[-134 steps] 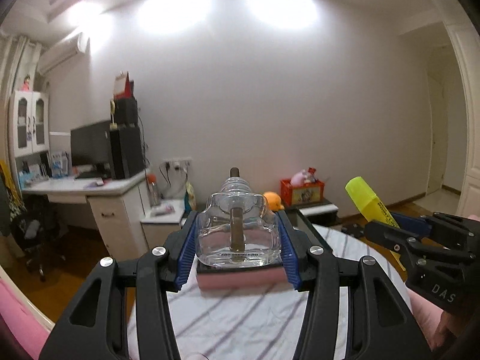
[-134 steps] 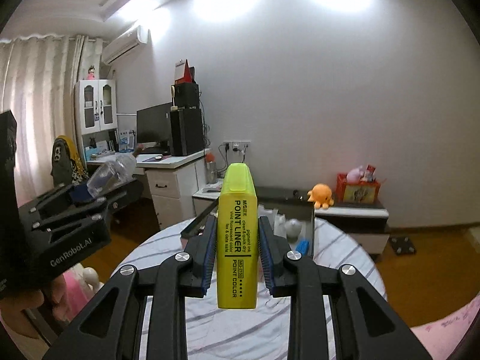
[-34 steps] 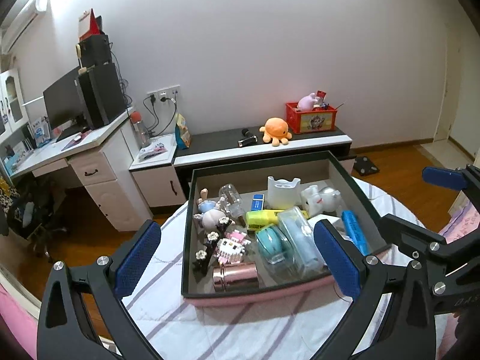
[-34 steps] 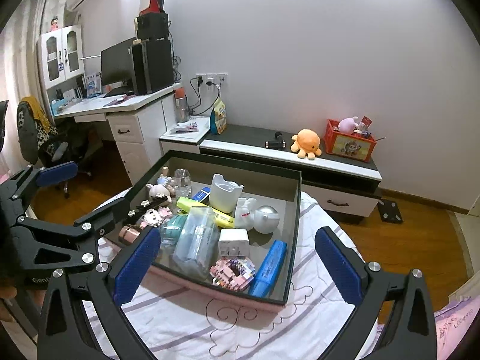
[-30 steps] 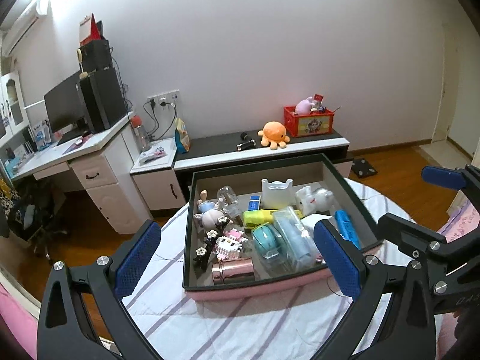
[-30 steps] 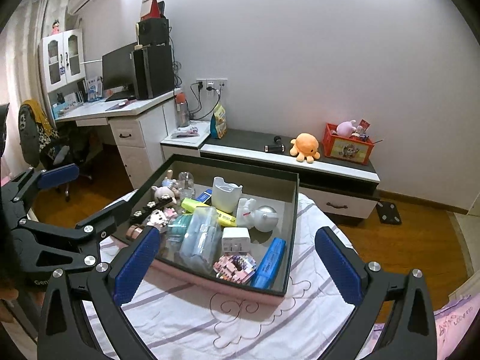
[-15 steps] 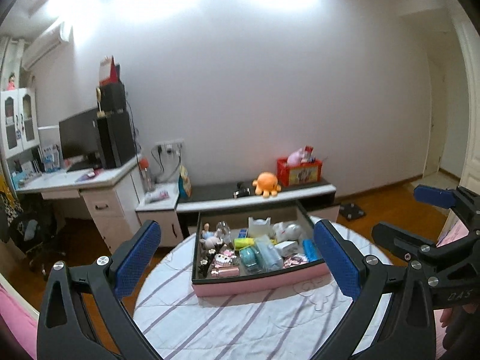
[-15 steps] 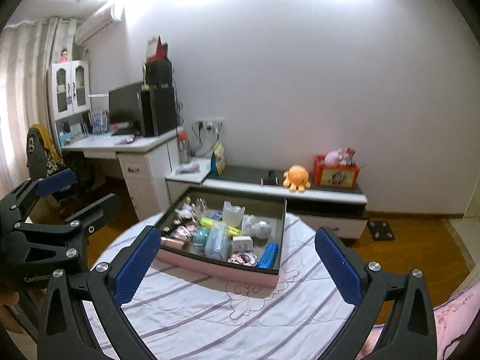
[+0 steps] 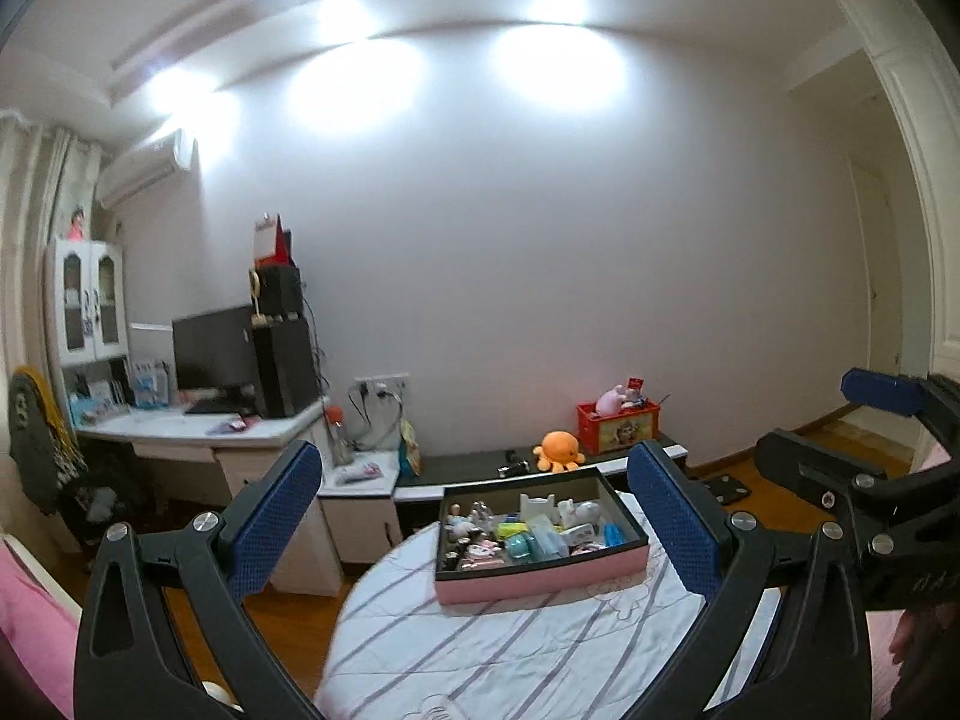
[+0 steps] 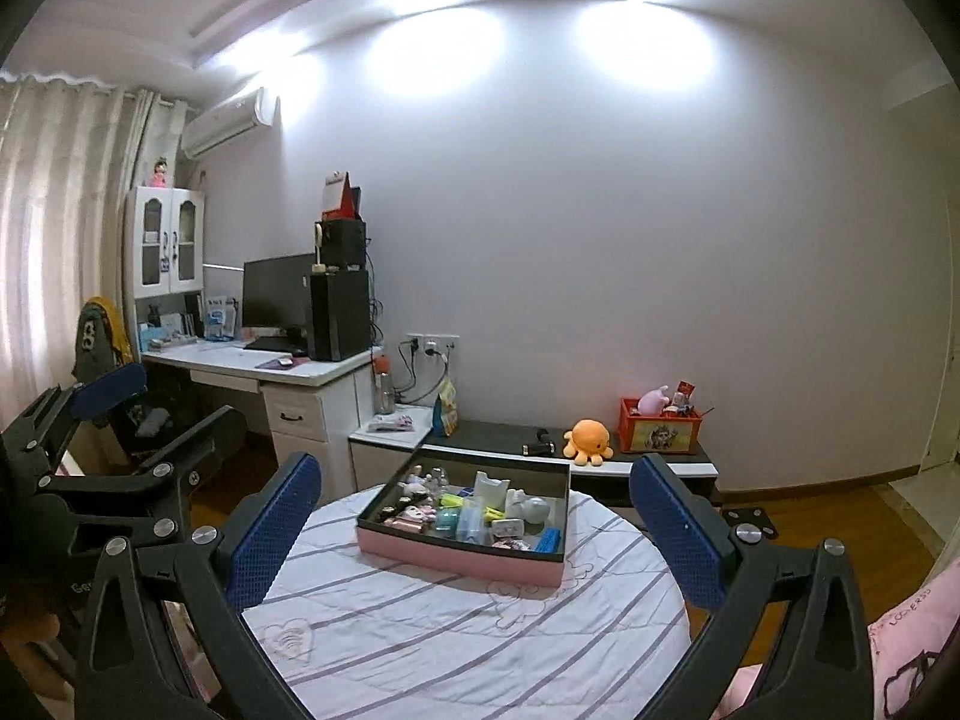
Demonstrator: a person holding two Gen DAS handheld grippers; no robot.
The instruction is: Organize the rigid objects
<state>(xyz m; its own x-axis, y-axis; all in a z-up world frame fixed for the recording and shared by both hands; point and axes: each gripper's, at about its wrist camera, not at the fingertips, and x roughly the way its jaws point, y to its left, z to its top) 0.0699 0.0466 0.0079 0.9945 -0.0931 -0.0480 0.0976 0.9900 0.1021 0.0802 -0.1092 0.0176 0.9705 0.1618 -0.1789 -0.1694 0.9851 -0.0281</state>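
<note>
A pink box with a dark inside (image 9: 543, 576) (image 10: 456, 559) sits on the round table's far half, filled with several small items: a yellow highlighter (image 10: 451, 501), a clear glass bottle (image 9: 480, 509), a blue marker (image 10: 548, 539), toy figures. My left gripper (image 9: 474, 516) is open and empty, held well back from the box. Open and empty as well, my right gripper (image 10: 474, 516) hangs at a similar distance. Each gripper shows at the edge of the other's view, the right gripper (image 9: 840, 438) and the left gripper (image 10: 156, 414).
The round table has a white cloth with purple stripes (image 10: 468, 630). Behind it stand a white desk with a monitor (image 10: 276, 294), a low cabinet with an orange plush (image 10: 588, 438) and a red box (image 10: 660, 429). Pink bedding (image 10: 912, 648) lies at the right.
Both grippers let go of the glass bottle and yellow highlighter, which now lie in the box. Over the last second both pulled back and up, so the box looks smaller.
</note>
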